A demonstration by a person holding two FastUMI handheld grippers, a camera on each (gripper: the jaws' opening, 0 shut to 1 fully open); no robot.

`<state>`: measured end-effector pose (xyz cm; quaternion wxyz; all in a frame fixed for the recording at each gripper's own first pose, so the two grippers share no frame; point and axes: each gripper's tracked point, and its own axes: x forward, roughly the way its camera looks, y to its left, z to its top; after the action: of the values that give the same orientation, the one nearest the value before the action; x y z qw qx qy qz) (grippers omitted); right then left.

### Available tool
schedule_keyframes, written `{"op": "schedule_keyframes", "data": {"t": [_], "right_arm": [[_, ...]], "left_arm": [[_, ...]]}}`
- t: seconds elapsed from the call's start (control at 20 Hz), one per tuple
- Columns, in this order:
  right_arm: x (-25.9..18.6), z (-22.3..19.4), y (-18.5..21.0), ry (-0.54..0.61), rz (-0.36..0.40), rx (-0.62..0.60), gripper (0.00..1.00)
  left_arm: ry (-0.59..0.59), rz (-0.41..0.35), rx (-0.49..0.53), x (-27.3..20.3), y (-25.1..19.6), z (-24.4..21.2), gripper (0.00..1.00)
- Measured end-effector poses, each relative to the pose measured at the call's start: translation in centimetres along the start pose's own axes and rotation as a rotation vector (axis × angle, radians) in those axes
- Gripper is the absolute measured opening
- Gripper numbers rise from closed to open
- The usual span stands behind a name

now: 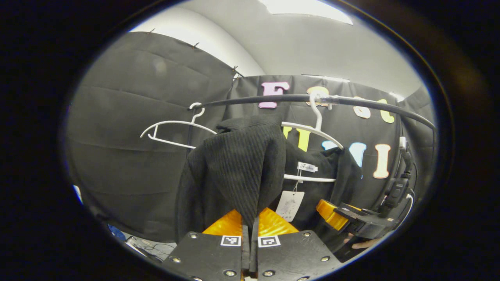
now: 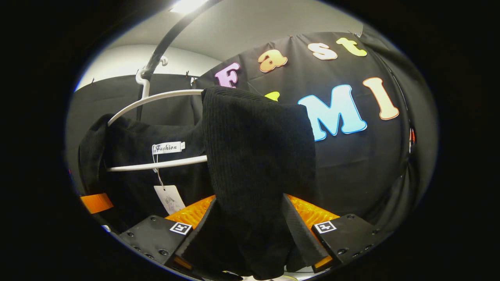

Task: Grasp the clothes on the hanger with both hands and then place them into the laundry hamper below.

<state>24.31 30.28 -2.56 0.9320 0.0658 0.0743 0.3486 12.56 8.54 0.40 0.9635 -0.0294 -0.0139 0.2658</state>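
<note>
Rail: a dark bar (image 1: 297, 98) arcs across the upper part of the left gripper view; in the right gripper view it slants up toward the ceiling light.
Spare hanger: a bare white hanger (image 1: 172, 130) hooks on the rail's left end, apart from the garment.
Loaded hanger: a white hanger (image 1: 312, 132) hangs from the rail by its hook; its lower bar (image 2: 156, 164) runs roughly level through the fabric.
Tags: a sewn label (image 2: 168, 148) sits at the neck, and a paper tag (image 1: 289, 205) dangles below it on a string.
Garment: a black ribbed knit garment (image 1: 238, 171), draped on the loaded hanger, long axis hanging downward, neck opening facing the cameras.
Obstruction: the hanger's shoulder arm and lower bar run inside the fabric between the two grips.
Left gripper (image 1: 250, 230): points up and forward at the knit; jaws pressed nearly together, pinching a raised fold of it.
Right gripper (image 2: 250, 234): also tilted upward; jaws spread wider, a thick bunch of knit filling the space between both fingers.
Hand: fingertips (image 1: 361, 244) show under the right gripper at lower right in the left gripper view.
</note>
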Motion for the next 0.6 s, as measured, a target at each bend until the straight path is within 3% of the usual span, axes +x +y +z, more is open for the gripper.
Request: {"op": "schedule_keyframes", "data": {"t": [0.05, 0.4, 0.5, 0.6], "right_arm": [[0.1, 0.3, -0.1, -0.009, 0.002, -0.004, 0.92], [-0.4, 1.9, -1.6, -0.059, 0.029, 0.053, 0.02], [-0.3, 1.6, -0.5, -0.029, 0.120, 0.104, 0.06], [-0.1, 1.7, -0.9, -0.031, 0.146, 0.116, 0.02]], "left_arm": [[-0.001, 0.003, 0.004, -0.2, 0.0, 0.1, 0.00], [-0.009, 0.036, 0.019, -1.0, 1.6, 1.0, 0.00], [-0.009, 0.041, 0.016, -0.9, 1.9, 1.1, 0.00], [-0.019, 0.041, 0.011, -1.3, 2.0, 1.5, 0.00]]}}
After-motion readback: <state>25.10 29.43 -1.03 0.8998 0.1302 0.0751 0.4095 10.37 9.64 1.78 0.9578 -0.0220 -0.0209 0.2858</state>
